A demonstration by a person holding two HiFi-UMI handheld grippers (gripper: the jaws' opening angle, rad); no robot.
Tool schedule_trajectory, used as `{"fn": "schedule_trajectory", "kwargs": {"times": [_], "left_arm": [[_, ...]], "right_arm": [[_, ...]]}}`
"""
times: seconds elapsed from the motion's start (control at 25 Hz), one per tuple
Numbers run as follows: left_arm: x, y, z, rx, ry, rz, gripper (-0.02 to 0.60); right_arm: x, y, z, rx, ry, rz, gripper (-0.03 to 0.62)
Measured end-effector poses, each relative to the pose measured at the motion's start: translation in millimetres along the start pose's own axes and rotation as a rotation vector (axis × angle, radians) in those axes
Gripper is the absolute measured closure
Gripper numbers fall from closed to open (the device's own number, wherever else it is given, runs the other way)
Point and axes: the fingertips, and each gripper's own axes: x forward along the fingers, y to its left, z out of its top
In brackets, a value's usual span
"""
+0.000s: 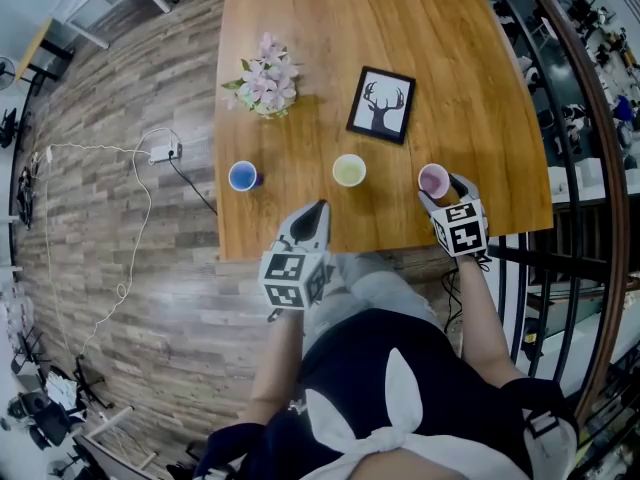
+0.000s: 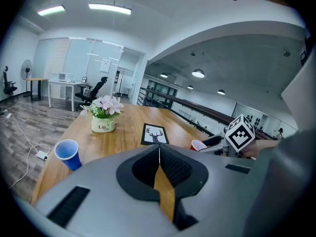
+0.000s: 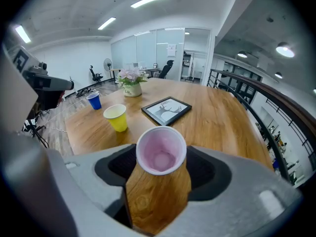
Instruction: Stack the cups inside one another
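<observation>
My right tool clasps the upright pink cup near the tabletop's front edge. The yellow cup, its likely destination, stands leftward, nearer my left tool, clenched empty.

The one surface carries three cups (blue cup, yellow cup, pink cup), one flower pot and one framed deer picture, with two claws, left claw and right claw.
</observation>
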Motion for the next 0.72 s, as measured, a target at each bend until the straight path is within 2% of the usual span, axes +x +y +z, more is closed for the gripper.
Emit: {"fn": "schedule_trajectory", "kwargs": {"times": [0.4,0.72], "left_arm": [[-5,13,8,0.001,-0.019,0.016,0.561],[-14,24,19,0.004,-0.035,0.031,0.561]], "right_arm": [[-25,6,60,-0.047,-0.102,0.005,0.283],[-54,17,113,-0.14,-0.19,-0.002,0.283]]}}
